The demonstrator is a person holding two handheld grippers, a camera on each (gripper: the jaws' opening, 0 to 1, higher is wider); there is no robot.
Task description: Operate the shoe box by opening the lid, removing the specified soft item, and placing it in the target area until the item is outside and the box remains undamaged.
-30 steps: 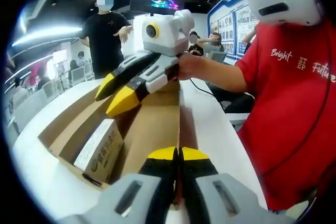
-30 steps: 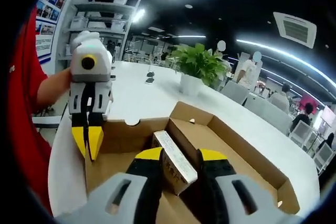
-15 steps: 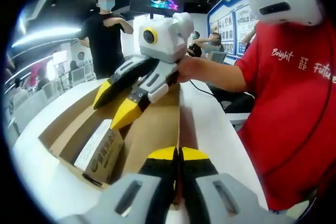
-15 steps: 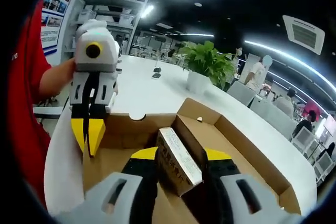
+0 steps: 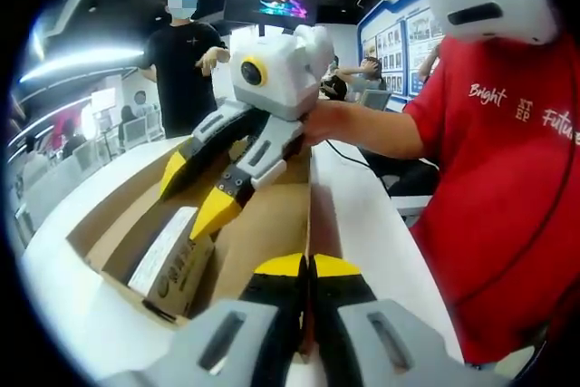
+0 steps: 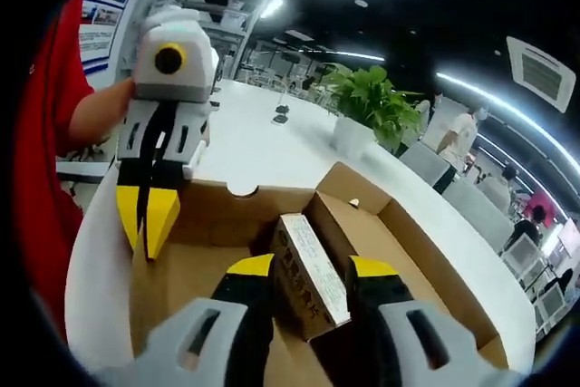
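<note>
Open-plan office or showroom is indicated: long white tabletop (image 6: 263, 147), potted plant (image 6: 367, 111), shelving (image 6: 213, 6), wall posters (image 5: 403, 38), ceiling strip lights, seated people.

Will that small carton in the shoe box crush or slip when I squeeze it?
The small carton looks like thin printed card, probably light and slightly crushable. Its flat sides should suit the right gripper, whose open jaws straddle it. It stands on a narrow edge, so may tip.

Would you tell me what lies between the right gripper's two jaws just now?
In the right gripper view, the small printed carton stands between the open jaws of the right gripper, inside the opened shoe box.
</note>
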